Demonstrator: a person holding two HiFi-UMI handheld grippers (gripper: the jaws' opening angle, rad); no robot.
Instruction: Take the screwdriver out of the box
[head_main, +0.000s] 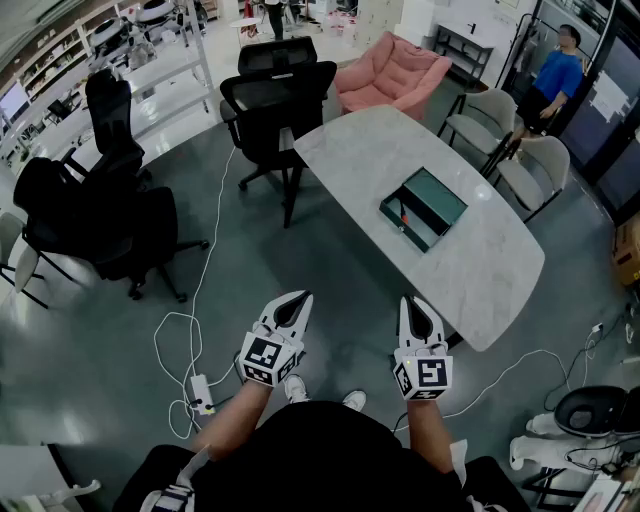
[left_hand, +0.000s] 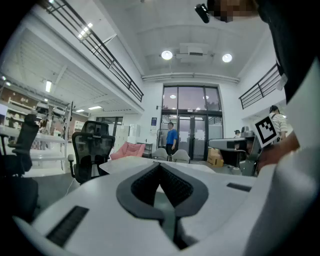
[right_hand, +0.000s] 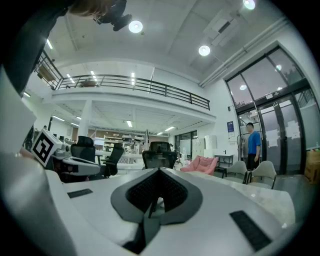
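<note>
Left claw (head_main: 293, 308): you hold it near your body, over the floor (head_main: 340, 270). Its jaws are together, with nothing between them.
Right claw (head_main: 413, 308): it sits just right of the left one and about level. Its jaws are pressed together too, and it carries nothing.
Box (head_main: 424, 207): the green box lies open on the white surface (head_main: 480, 260), far ahead and to the right of both your claws.
Screwdriver (head_main: 402, 216): it is a small reddish shape inside the box, against the left wall. It is too small to make out more.
Chairs (head_main: 275, 100): two black ones stand at the far-left end of the surface.
Armchair (head_main: 392, 72): it is pink, beyond the surface.
Person (head_main: 553, 75): they wear blue and stand at the far right.
Cable (head_main: 190, 330): it is white and loops on the floor, to your left.
</note>
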